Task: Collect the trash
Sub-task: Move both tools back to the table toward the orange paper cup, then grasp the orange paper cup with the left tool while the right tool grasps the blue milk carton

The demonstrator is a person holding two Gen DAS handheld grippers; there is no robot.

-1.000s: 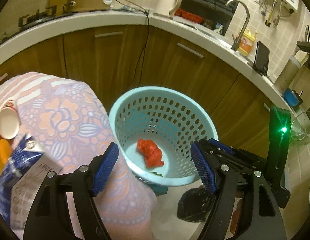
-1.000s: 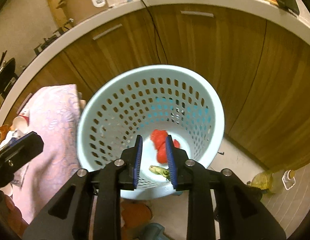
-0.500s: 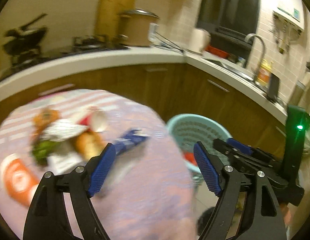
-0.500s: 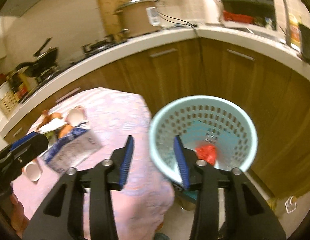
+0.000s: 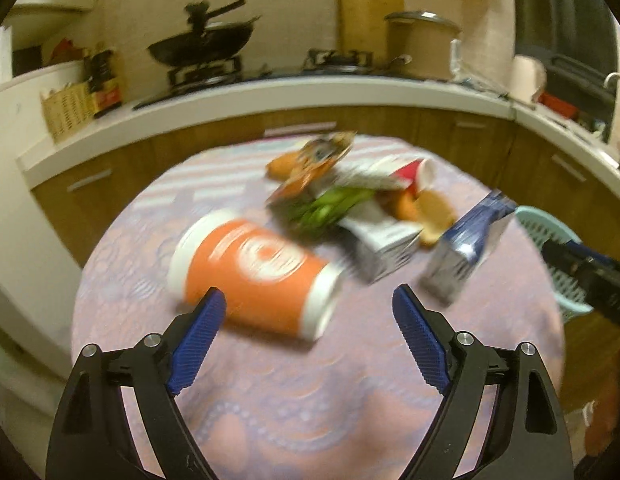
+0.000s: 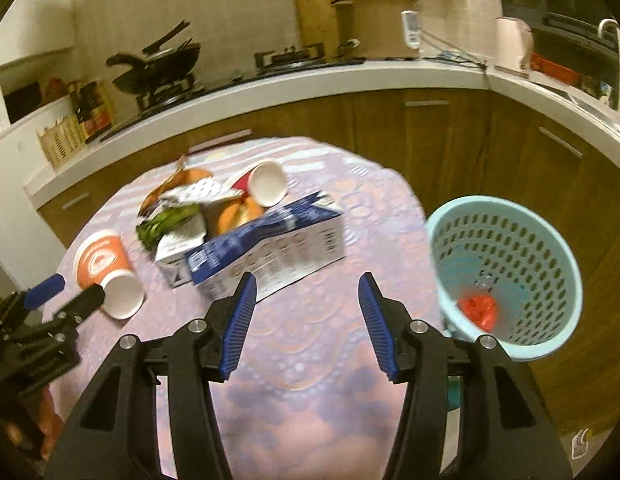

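The left gripper (image 5: 308, 320) has just been opening and its blue fingers (image 5: 198, 340) stand wide with nothing between them, low in the frame just before one orange paper cup (image 5: 254, 276) lying on its side. The right gripper (image 6: 306, 312) has also been opening, to a middling gap that is empty, just below one blue-and-white carton (image 6: 270, 252) at centre. On the cloth-covered bench (image 6: 318, 360) behind lie one red cup (image 6: 266, 184), greens and wrappers too blurred to count or read; one pale blue basket (image 6: 506, 272) at right holds one red scrap (image 6: 478, 312).
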